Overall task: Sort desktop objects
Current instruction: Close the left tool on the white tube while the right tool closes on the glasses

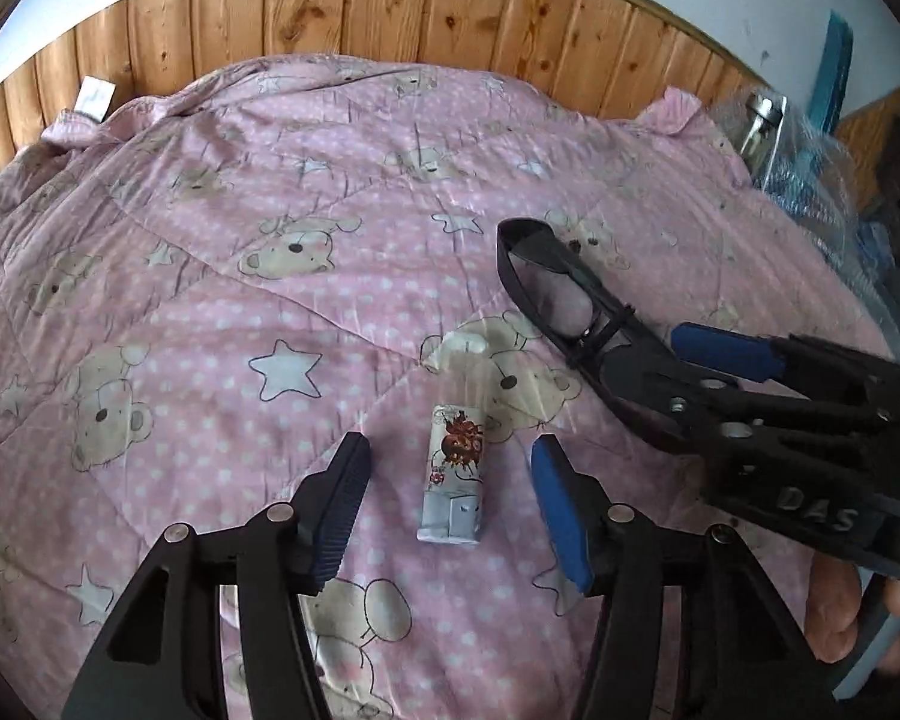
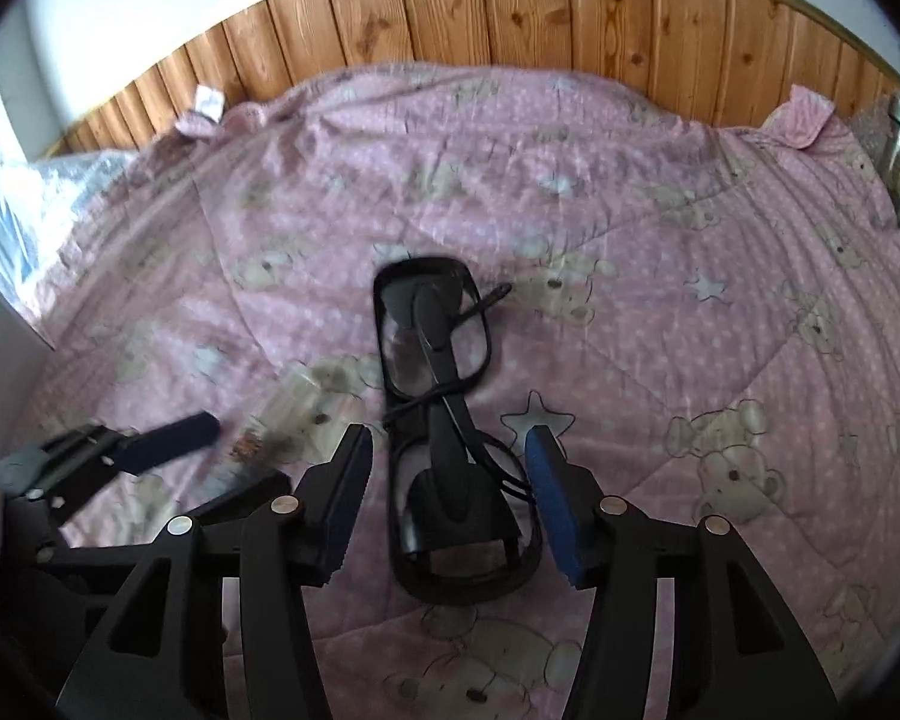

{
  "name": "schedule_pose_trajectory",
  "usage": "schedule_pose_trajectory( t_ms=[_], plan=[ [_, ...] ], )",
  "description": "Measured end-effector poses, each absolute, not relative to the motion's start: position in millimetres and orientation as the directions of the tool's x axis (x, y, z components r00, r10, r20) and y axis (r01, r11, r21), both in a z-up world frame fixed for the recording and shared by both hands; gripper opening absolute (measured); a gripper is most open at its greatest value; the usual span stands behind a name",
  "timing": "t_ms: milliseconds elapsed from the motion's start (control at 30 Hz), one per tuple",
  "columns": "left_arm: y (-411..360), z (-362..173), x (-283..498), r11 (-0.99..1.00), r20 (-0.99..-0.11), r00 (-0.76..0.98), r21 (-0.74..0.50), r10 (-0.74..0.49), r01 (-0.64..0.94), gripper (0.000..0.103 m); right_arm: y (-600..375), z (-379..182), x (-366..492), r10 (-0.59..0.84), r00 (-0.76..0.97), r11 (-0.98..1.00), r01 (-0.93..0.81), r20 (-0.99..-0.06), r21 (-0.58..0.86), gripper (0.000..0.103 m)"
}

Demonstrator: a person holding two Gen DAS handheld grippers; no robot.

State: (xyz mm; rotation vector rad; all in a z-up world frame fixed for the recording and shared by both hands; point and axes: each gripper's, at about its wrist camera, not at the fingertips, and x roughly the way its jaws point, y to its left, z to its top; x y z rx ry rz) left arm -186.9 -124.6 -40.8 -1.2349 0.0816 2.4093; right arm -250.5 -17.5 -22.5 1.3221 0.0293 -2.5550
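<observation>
Leftmost, the left gripper (image 1: 450, 504) hangs with its jaws spread wide, and a small printed tube (image 1: 455, 477) lies on the pink bear-print quilt (image 1: 210, 252) between the blue pads, touching neither. Further right, the right gripper (image 2: 450, 492) is likewise spread apart, straddling black glasses (image 2: 444, 420) that lie folded on the quilt, lengthwise between its fingers.

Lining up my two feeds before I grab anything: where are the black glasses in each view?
Left wrist: black glasses lie right of centre on the quilt, partly hidden under the right tool.
Right wrist: centre frame, folded, lower end between the open fingers.
Shared landmark: the small printed tube, left of the glasses.
</observation>
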Motion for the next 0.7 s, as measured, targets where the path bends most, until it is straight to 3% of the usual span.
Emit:
schedule_pose_trajectory(
  t_ms=[67, 133, 233, 433, 500, 700],
  plan=[
    [-125, -40, -188, -0.905, -0.786, -0.513, -0.133, 0.344, -0.403, 0.051, -13, -27, -253, -0.243, -0.548, -0.963, 0.235, -0.801, 0.132, 0.053],
    [-127, -40, -189, -0.909, -0.788, -0.519, -0.119, 0.331, -0.399, 0.035, -12, -27, -252, -0.244, -0.549, -0.963, 0.235, -0.799, 0.133, 0.051],
    [-129, -39, -187, -0.910, -0.791, -0.523, -0.102, 0.318, -0.401, 0.024, -12, -26, -249, -0.244, -0.546, -0.963, 0.237, -0.802, 0.132, 0.051],
    [-137, -30, -175, -0.917, -0.781, -0.545, -0.087, 0.305, -0.390, 0.021, -11, -21, -238, -0.260, -0.546, -0.959, 0.239, -0.796, 0.150, 0.049],
    [-143, -23, -169, -0.918, -0.773, -0.551, -0.100, 0.314, -0.383, 0.021, -13, -16, -233, -0.266, -0.549, -0.957, 0.247, -0.792, 0.151, 0.028],
    [-165, -7, -153, -0.926, -0.761, -0.569, -0.107, 0.310, -0.362, 0.021, -24, -9, -221, -0.267, -0.552, -0.955, 0.264, -0.790, 0.138, 0.025]
  ],
)
